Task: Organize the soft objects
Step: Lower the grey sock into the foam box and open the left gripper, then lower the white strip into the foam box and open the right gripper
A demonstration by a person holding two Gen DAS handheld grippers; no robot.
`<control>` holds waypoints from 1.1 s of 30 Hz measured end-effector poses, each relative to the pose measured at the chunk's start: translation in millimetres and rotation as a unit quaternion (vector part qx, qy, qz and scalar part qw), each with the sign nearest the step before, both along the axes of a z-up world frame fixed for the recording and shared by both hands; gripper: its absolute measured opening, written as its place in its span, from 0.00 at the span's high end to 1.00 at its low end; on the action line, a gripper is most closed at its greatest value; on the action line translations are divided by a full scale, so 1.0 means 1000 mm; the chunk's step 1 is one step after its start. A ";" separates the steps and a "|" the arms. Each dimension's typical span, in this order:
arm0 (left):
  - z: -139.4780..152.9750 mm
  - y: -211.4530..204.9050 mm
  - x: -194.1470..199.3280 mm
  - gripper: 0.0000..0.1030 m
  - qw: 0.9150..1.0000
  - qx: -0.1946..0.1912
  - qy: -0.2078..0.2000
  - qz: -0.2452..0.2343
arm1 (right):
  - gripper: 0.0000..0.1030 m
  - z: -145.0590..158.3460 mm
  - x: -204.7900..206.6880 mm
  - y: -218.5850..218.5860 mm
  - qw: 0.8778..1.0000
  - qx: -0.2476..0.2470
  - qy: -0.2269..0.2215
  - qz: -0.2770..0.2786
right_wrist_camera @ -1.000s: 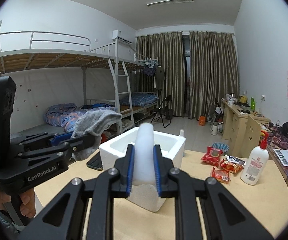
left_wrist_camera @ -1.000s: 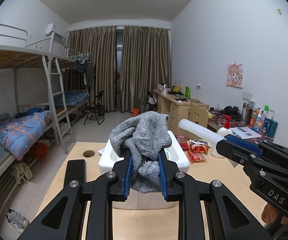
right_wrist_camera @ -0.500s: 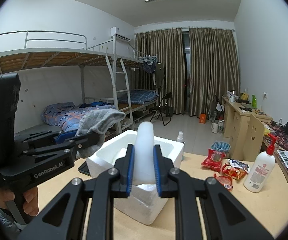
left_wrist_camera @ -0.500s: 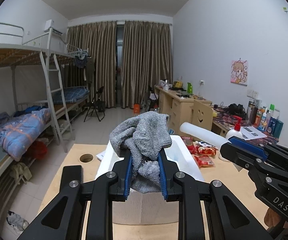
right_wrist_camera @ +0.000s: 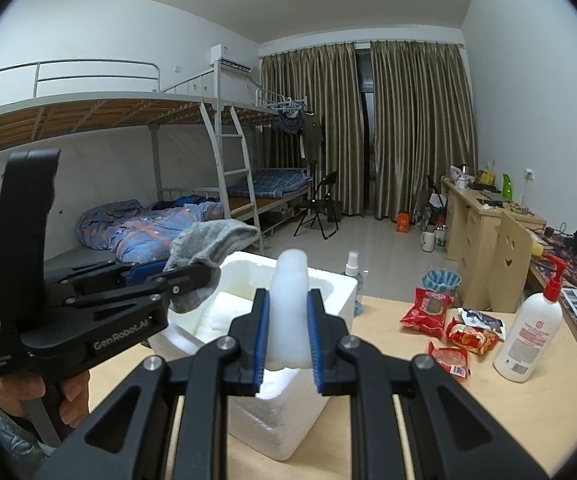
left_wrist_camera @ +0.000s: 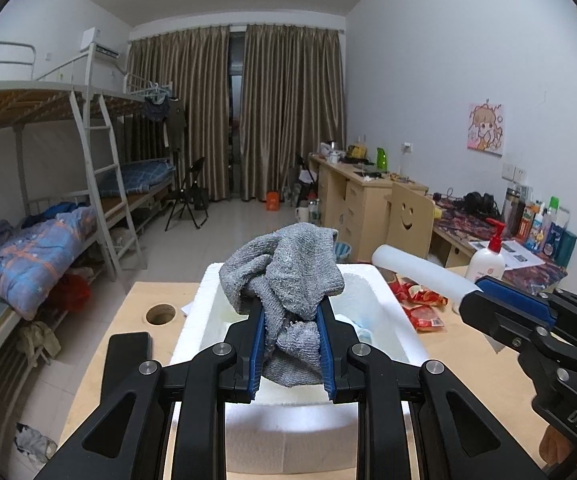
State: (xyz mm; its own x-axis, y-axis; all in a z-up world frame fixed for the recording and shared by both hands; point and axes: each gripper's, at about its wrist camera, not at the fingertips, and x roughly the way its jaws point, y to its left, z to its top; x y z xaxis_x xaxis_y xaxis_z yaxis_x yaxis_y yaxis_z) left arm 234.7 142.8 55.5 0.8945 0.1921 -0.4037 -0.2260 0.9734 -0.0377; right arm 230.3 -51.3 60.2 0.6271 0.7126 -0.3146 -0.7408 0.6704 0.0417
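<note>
inside, the foam box [left_wrist_camera: 372, 300] holds pale items, unclear.

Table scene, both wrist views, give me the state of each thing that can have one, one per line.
left gripper: shut on the grey cloth, held above the box.
right gripper: shut on the white foam roll.
foam box: open, no lid on it.
lotion pump bottle: upright on the table.
snack packets: lying flat beside the bottle.

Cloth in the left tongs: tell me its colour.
Grey, a mottled knit; the cloth shows best in the left wrist view.
</note>
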 end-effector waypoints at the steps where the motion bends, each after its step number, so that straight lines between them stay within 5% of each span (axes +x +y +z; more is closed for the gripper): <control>1: 0.000 0.001 0.003 0.76 1.000 0.000 0.002 0.000 | 0.80 0.000 0.001 0.000 1.000 0.000 0.001 0.000; 9: -0.006 0.003 0.020 0.70 1.000 -0.001 0.008 -0.004 | 0.80 0.001 0.004 0.003 1.000 -0.002 0.003 0.004; 10: -0.006 0.003 0.022 0.60 1.000 -0.001 0.009 -0.004 | 0.80 0.001 0.005 0.003 1.000 -0.001 0.003 0.004; 13: -0.005 0.005 0.023 0.07 1.000 -0.002 0.005 0.001 | 0.80 0.001 0.006 0.003 1.000 -0.002 0.003 0.003; 14: -0.005 0.006 0.022 0.02 1.000 -0.001 0.004 0.005 | 0.80 0.000 0.006 0.004 1.000 -0.003 0.003 0.003; 17: -0.002 0.011 0.013 0.02 0.999 -0.012 -0.025 0.023 | 0.80 0.001 0.006 0.003 1.000 -0.003 0.003 0.002; 33: -0.001 0.020 -0.005 0.02 0.999 0.019 -0.022 0.044 | 0.80 -0.001 0.010 0.015 1.000 -0.013 0.003 0.006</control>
State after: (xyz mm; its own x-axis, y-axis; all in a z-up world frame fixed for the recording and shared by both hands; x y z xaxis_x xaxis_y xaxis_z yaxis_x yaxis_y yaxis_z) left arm 229.5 162.8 54.5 0.8902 0.2849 -0.3555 -0.3091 0.9510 -0.0120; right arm 240.2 -36.3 58.9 0.6171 0.7112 -0.3366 -0.7483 0.6628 0.0285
